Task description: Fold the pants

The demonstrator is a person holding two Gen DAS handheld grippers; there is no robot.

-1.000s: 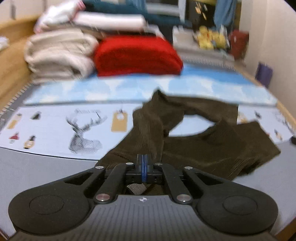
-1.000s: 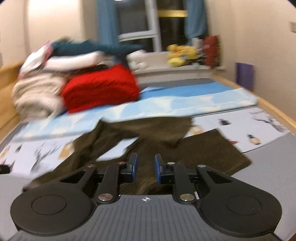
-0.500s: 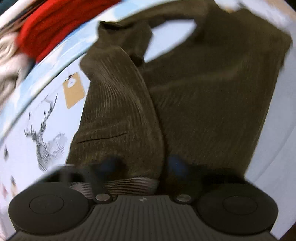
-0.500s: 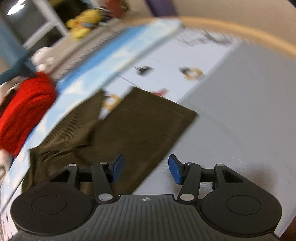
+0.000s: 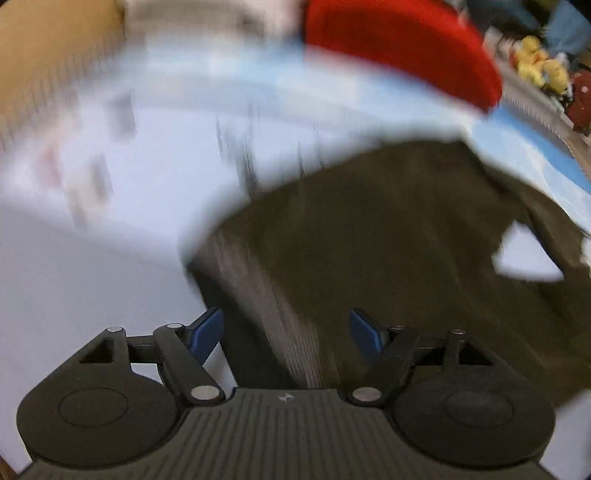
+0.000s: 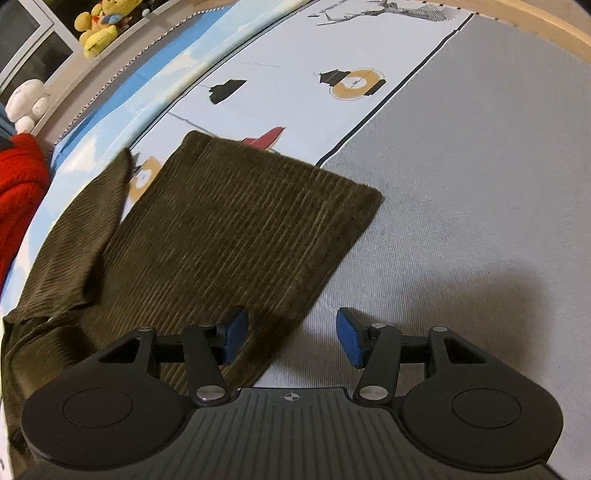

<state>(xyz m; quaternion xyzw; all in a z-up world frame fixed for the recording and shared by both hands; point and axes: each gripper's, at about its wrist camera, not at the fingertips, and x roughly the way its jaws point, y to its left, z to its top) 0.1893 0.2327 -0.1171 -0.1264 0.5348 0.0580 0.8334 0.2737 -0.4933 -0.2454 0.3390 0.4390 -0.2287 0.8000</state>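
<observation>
Dark olive corduroy pants (image 6: 221,236) lie spread on a printed sheet. In the right wrist view one leg lies flat, its hem edge toward the grey area; the other leg is folded over at the left. My right gripper (image 6: 291,338) is open and empty, straddling the leg's near edge. In the blurred left wrist view the pants (image 5: 388,266) fill the middle and right. My left gripper (image 5: 286,338) is open and empty, just above the pants' waist end.
A red folded garment (image 5: 399,48) and stacked clothes lie at the back. Yellow plush toys (image 6: 99,26) sit on a ledge. A wooden edge (image 6: 554,26) borders the grey sheet (image 6: 480,184) at right.
My left gripper has let go of the pants' waist and opened, then swung left. My right gripper has opened wider and tilted down over the pant leg's edge.
</observation>
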